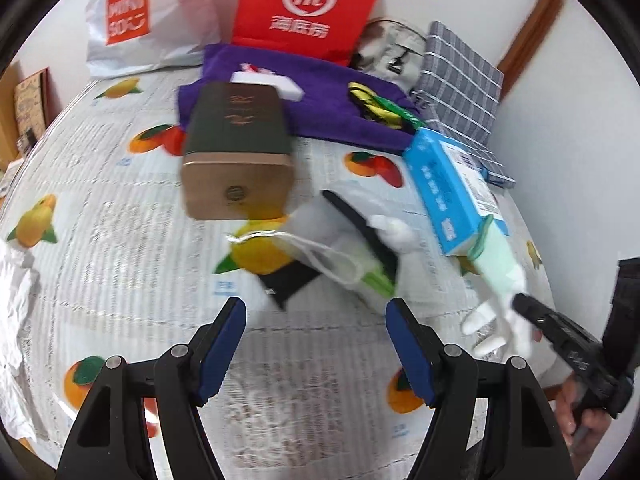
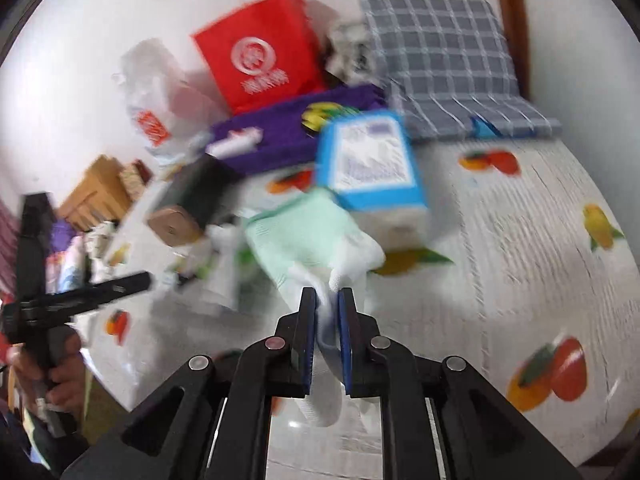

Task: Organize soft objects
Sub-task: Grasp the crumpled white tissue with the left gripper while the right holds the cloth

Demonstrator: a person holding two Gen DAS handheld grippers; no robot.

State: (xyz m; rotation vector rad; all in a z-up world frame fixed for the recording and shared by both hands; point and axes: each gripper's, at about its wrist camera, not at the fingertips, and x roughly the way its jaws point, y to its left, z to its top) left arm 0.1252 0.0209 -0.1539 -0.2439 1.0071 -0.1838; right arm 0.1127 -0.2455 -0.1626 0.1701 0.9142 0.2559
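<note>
The right gripper (image 2: 327,304) pinches a green and white glove (image 2: 304,236) by one finger between its closed jaws, so it could slip out, while the left gripper (image 1: 316,344) hangs wide open holding nothing.

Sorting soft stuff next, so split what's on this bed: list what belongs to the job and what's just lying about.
Belongs to the job:
- mint-and-white glove, pinched in the right tool
- purple towel
- checked cloth
- left tool, open and empty

Just lying about:
- blue box
- dark box with a bronze end
- red bag
- white shopping bag
</note>
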